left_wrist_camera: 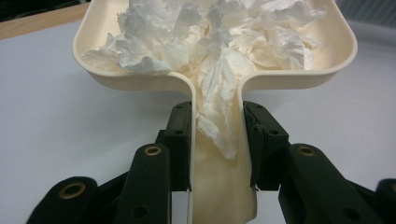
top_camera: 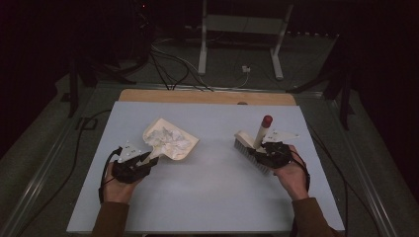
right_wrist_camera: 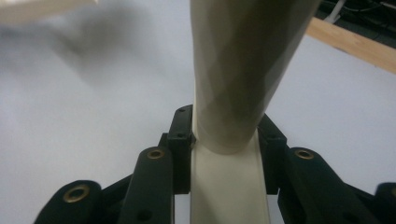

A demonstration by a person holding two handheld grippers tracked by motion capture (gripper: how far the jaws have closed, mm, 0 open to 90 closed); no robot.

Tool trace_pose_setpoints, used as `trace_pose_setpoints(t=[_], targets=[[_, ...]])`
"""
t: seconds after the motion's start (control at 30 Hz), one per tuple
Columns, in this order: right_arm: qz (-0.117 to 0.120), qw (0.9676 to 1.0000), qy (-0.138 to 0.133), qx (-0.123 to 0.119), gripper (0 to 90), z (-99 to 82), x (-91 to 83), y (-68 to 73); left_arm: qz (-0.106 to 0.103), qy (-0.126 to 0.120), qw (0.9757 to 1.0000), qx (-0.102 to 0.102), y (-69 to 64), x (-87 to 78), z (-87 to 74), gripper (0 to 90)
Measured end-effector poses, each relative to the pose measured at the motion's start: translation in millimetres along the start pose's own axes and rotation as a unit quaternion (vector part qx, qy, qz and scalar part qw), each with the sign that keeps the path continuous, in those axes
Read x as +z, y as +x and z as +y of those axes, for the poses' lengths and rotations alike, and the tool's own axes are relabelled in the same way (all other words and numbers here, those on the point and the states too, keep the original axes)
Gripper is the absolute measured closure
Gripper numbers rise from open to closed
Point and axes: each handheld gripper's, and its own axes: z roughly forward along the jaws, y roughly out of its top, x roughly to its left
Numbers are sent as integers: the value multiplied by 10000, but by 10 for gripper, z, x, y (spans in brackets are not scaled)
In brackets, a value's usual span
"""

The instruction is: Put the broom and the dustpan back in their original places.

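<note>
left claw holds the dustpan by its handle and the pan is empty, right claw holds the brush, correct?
Not quite: the dustpan is not empty, it holds crumpled tissue, as the left gripper view shows. The left claw does grip its handle, and the right claw holds the brush.

We see a pale grey-blue table top (top_camera: 207, 187), and at its twelve o'clock edge a strip of bare wooden board (top_camera: 207, 97) runs the full width. Beyond that, toward twelve o'clock, a white metal stand (top_camera: 242, 23) rises on two legs from the grey floor (top_camera: 39, 148). Black and white cables (top_camera: 168, 64) snake across the floor at about eleven o'clock, and a small white plug (top_camera: 245, 69) lies between the stand's legs. The room behind is too dark for us to read.
</note>
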Motion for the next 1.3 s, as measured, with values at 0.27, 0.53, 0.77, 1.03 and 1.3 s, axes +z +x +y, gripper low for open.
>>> trace_pose_setpoints(t=[0.27,0.53,0.77,1.03,1.3], targets=[[309,9994,43,-122,667,-140,-76,-86,336,-55,9993,-163,87,-87,-48,665],[430,9983,329,-202,667,-311,-96,-135,537,-87,9978,-384,203,-172,-103,665],[547,9980,274,-157,592,-362,-76,-169,609,-50,9972,-432,226,-198,-124,665],[276,9986,-443,64,539,-258,-281,-150,796,-43,9955,-506,206,-199,-137,665],[-159,9963,-691,475,647,-237,-318,-103,1143,-27,9911,-682,130,-157,-181,665]])
